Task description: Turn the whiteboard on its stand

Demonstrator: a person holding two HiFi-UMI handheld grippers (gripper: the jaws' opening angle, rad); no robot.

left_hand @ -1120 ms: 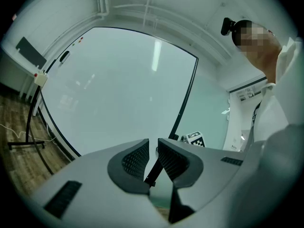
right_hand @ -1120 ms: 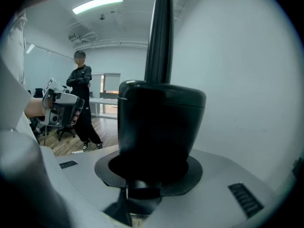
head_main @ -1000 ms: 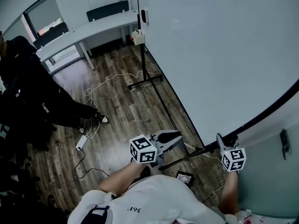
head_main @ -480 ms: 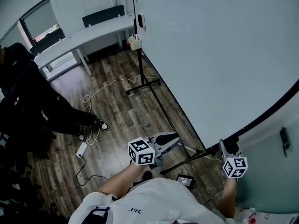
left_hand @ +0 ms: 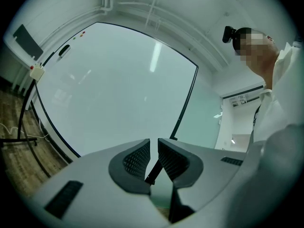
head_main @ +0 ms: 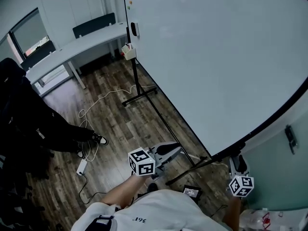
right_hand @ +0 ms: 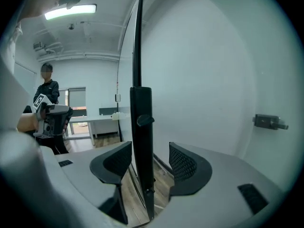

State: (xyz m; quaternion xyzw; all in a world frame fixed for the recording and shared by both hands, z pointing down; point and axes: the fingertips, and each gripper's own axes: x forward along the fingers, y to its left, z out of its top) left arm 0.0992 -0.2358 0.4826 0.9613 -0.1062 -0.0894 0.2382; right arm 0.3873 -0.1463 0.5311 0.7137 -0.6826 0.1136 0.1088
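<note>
The big whiteboard (head_main: pixel 216 57) stands on its black stand (head_main: pixel 139 95) and fills the right of the head view. My right gripper (head_main: pixel 239 165) is at the board's near lower corner. In the right gripper view its jaws are opening. The board's black upright (right_hand: pixel 141 141) stands between the pads (right_hand: pixel 183 164) without touching them. My left gripper (head_main: pixel 174 149) hovers low, left of that corner, pointing at the board face (left_hand: pixel 118 89). Its jaws (left_hand: pixel 154 144) are nearly together with nothing between them.
A person in dark clothes (head_main: pixel 43 124) stands at the left, also seen in the right gripper view (right_hand: pixel 47 91). A white desk (head_main: pixel 72 44) is at the back. Cables (head_main: pixel 96 100) and a power strip (head_main: pixel 82 166) lie on the wood floor. A wall with a latch (head_main: pixel 288 138) is close on the right.
My right gripper has let go of the board's corner and drawn back toward me. The board's far end has shifted left in the head view. The left gripper has barely moved.
</note>
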